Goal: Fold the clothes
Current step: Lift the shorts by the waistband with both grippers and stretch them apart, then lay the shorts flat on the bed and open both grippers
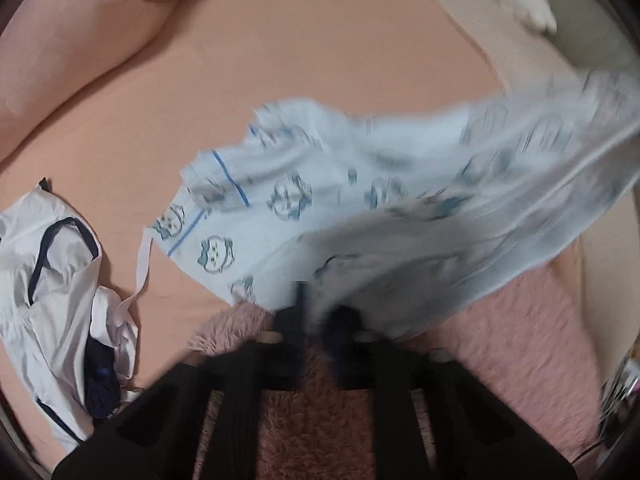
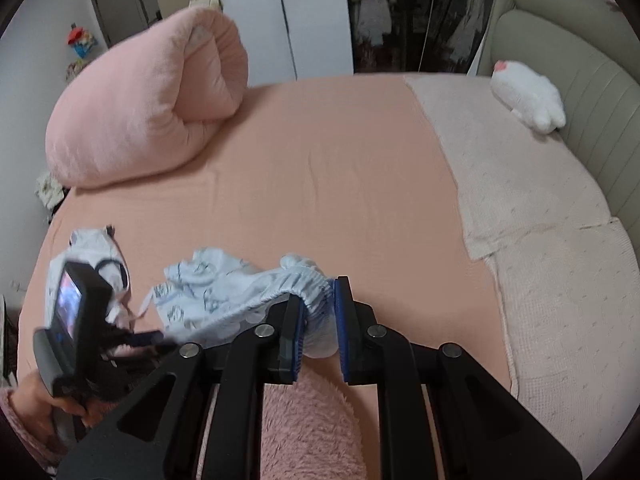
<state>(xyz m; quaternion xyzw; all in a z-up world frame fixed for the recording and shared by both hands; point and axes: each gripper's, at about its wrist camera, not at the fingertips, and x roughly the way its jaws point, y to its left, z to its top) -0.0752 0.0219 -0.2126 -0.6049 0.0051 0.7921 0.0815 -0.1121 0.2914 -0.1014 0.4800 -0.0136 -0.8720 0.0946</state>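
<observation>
**Colours and prints on the bed**

I see a pale blue cotton garment (image 1: 360, 184) printed with teal cat-face outlines and trimmed with thin bright blue piping. Beside it, I make out a white garment with navy edging (image 1: 52, 280). The fitted bedsheet (image 2: 320, 168) is salmon pink, the rolled fleece blanket (image 2: 148, 96) a softer pink, and the textured cover by the headboard (image 2: 540, 240) a pale off-white pink. My right gripper (image 2: 318, 328) is black with blue pads (image 2: 342, 320); the plush toy (image 2: 528, 100) is white.

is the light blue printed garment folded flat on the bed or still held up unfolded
Unfolded and held up: the light blue garment hangs bunched between the left gripper and right gripper, whose fingers clamp its elastic waistband.
</observation>
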